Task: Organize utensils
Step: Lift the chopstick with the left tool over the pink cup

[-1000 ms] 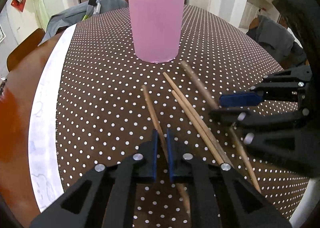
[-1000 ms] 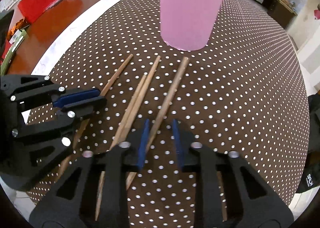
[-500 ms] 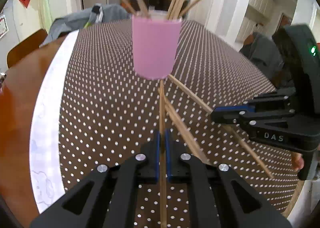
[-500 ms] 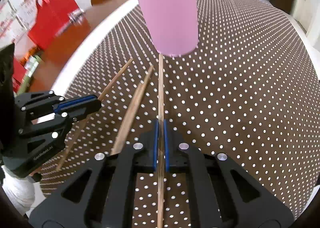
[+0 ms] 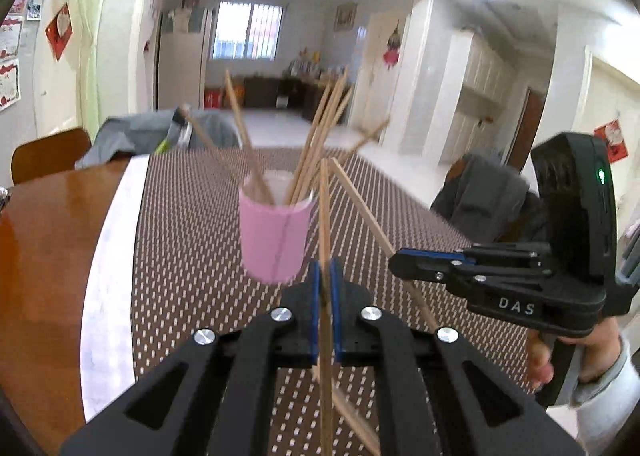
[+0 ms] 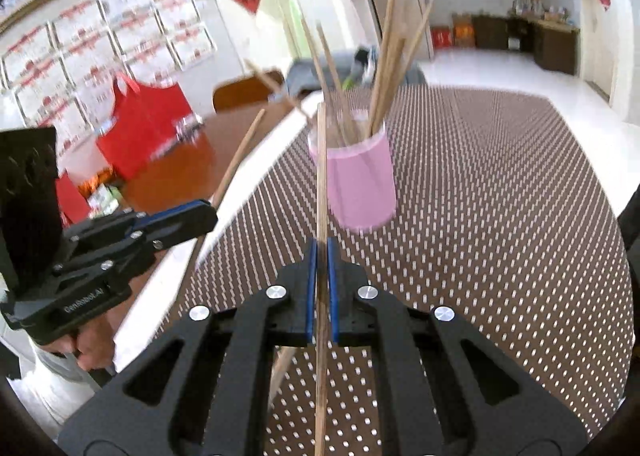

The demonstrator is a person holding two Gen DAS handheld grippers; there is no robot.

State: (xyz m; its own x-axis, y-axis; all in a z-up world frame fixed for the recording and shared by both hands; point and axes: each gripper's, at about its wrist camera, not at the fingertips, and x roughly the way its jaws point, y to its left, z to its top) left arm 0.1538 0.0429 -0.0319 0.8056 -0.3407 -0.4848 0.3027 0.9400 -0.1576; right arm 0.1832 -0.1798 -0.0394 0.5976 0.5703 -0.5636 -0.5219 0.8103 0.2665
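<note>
Chopsticks are what both grippers are gripping: the left gripper (image 5: 326,288) is pinching one chopstick (image 5: 324,216) tight between its blue pads at frame centre, and the right gripper (image 6: 321,276) is clamping a second chopstick (image 6: 321,176) the same way. "DAS" is showing on the right gripper's body at the right of the left view, "GenRobot.AI" on the left gripper's body at lower left of the right view. A second ago both sticks were lying on the dotted tablecloth (image 5: 192,240); now they are lifted, tips near the rim of the pink cup (image 5: 276,240), which is holding more pale wooden sticks.
</note>
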